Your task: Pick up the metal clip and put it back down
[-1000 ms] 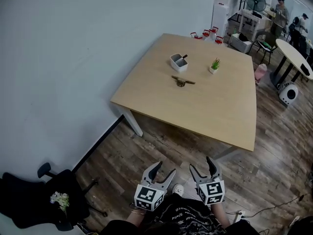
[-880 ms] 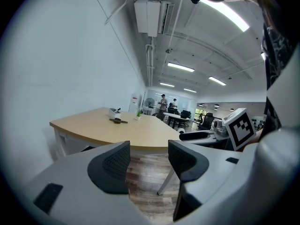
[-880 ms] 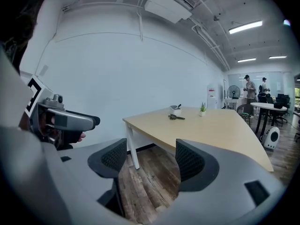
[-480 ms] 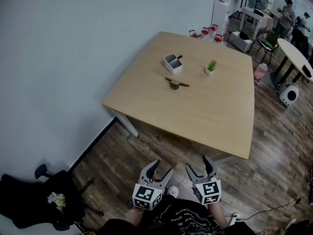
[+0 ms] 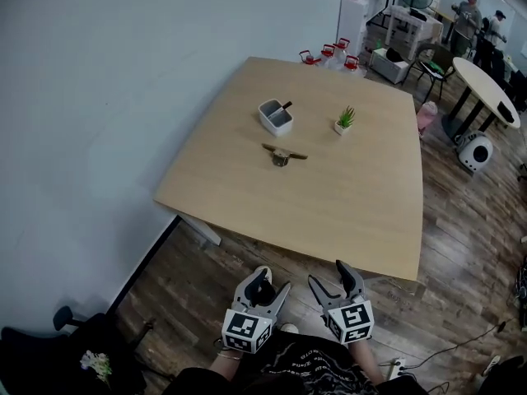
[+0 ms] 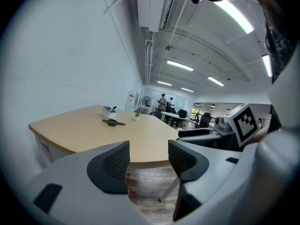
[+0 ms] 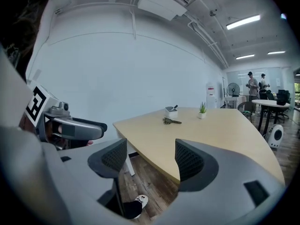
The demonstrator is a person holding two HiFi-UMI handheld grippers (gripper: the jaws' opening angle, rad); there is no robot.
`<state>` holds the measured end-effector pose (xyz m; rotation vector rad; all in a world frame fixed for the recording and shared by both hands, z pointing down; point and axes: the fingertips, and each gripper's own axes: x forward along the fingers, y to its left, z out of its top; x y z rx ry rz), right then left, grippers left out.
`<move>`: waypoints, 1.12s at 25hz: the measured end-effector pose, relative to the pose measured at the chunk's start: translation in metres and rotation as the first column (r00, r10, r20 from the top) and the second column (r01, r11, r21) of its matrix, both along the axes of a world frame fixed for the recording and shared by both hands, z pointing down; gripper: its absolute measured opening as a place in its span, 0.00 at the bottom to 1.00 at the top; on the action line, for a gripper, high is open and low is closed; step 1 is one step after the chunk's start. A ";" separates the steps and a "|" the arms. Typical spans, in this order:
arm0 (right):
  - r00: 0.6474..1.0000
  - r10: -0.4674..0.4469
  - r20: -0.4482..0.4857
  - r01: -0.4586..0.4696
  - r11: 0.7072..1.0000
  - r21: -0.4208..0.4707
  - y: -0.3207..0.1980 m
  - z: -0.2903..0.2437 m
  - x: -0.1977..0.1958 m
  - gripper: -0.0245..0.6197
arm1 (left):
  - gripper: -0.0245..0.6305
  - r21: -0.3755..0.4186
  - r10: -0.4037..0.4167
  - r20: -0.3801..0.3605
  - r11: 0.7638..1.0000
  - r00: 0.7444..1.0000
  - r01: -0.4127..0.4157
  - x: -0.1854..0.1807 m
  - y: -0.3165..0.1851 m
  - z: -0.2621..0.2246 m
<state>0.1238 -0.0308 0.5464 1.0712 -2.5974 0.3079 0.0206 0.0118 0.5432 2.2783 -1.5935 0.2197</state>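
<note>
The metal clip [image 5: 283, 155] lies flat near the middle of the light wooden table [image 5: 247, 196], far ahead of both grippers. It also shows small in the left gripper view as the clip [image 6: 113, 122] and in the right gripper view as the clip [image 7: 170, 121]. My left gripper [image 5: 270, 285] and right gripper [image 5: 329, 276] hang low over the wood floor, short of the table's near edge. Both are open with nothing between their fingers.
Behind the clip stand a white two-part holder [image 5: 276, 115] and a small potted plant [image 5: 345, 120]. Red-capped bottles [image 5: 328, 54] line the table's far edge. A dark office chair [image 5: 74, 356] is at lower left. Two people [image 5: 482, 31] and a round table [image 5: 487, 89] are far right.
The table has drawn closer and lower in the head view as I walked forward. Both grippers stay open and keep their place in front of my body.
</note>
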 end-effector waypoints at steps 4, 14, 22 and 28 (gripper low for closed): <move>0.999 0.032 -0.018 -0.033 0.999 -0.015 -0.041 -0.001 -0.015 0.54 | 0.43 0.017 0.037 0.001 0.999 0.999 -0.037 -0.017 -0.052 -0.005; 0.991 0.136 0.010 -0.136 0.990 -0.042 -0.135 -0.014 -0.066 0.54 | 0.43 0.046 0.118 0.007 0.992 0.993 -0.118 -0.085 -0.168 -0.020; 0.987 0.159 -0.019 -0.160 0.987 -0.034 -0.185 -0.008 -0.106 0.54 | 0.43 0.042 0.156 0.008 0.987 0.988 -0.157 -0.124 -0.221 -0.012; 0.990 0.136 -0.026 -0.138 0.988 -0.069 -0.208 -0.002 -0.129 0.54 | 0.43 0.026 0.163 -0.001 0.986 0.987 -0.162 -0.145 -0.244 -0.004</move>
